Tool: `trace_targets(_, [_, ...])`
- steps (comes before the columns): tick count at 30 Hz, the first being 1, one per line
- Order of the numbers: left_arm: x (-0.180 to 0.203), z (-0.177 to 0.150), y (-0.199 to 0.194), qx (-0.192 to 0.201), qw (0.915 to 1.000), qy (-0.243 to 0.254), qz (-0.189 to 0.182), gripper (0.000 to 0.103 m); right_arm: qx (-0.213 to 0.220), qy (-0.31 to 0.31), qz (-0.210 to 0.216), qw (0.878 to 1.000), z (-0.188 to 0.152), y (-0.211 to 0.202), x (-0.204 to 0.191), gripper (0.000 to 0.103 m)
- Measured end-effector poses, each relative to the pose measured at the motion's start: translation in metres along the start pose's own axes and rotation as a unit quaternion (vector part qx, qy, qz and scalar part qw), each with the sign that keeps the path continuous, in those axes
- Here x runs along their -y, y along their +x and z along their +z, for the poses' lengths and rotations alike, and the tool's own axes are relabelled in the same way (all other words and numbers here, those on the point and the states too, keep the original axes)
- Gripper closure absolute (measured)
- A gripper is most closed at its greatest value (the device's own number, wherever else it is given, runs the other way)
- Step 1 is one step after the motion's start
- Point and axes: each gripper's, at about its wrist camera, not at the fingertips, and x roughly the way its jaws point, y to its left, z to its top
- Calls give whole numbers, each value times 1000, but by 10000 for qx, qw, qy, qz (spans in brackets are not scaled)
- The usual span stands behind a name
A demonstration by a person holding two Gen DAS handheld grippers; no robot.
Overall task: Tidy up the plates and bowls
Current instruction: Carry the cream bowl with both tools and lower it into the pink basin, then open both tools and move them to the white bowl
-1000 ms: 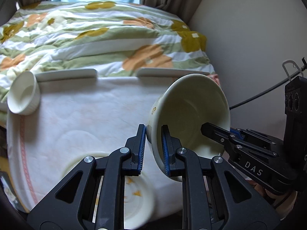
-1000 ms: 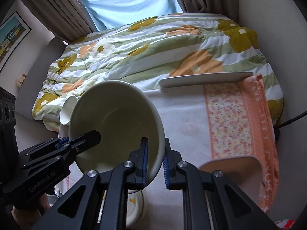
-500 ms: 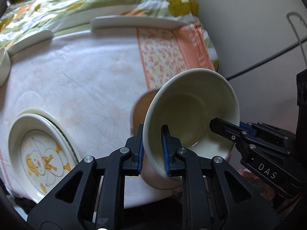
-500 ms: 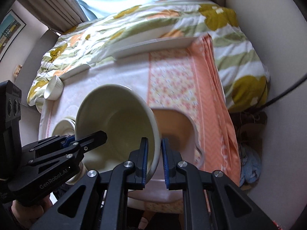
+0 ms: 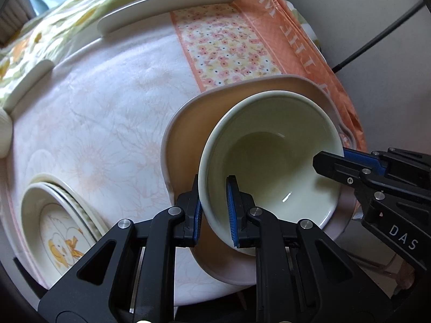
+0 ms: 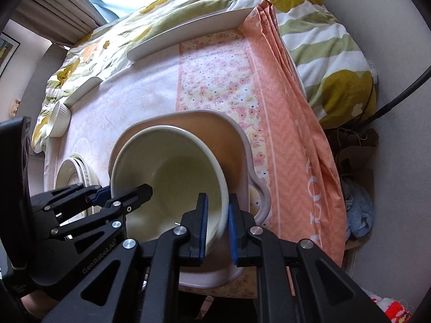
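A large cream bowl (image 5: pixel 272 158) is held by both grippers over a bigger pink basin (image 5: pixel 183 140) at the table's near right. My left gripper (image 5: pixel 214 210) is shut on the bowl's near-left rim. My right gripper (image 6: pixel 217 223) is shut on the opposite rim; it also shows in the left wrist view (image 5: pixel 336 167). The bowl (image 6: pixel 172 172) sits low inside the basin (image 6: pixel 231 140); I cannot tell whether it touches the bottom. A stack of plates with a duck picture (image 5: pixel 54 231) lies at the near left.
A small white ribbed cup (image 6: pixel 58 119) stands at the table's far left. Two long white plates (image 6: pixel 188 32) lean at the back edge against a flowered duvet (image 6: pixel 323 40). An orange flowered cloth (image 5: pixel 242 43) covers the table's right side. A wall and cable lie right.
Both grippers have carried the bowl down and to the right, from above the table into the pink basin. The views now tilt further down at the table.
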Motion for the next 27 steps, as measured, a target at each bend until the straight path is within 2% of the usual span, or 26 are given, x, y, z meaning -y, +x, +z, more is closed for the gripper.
trace_targets(12, [10,5,-8,189,9986,349,359,89,30,92,35,9999,-1,-5,4,90])
trace_targets(21, [11,0,-19,294,9985,280,361,89,12,61,83,9999,-6,-10,5,90])
trace_targets(27, [8,-4,-40,511,9981,127,313,89,223,-15,153,9996,-10,-30,4,90])
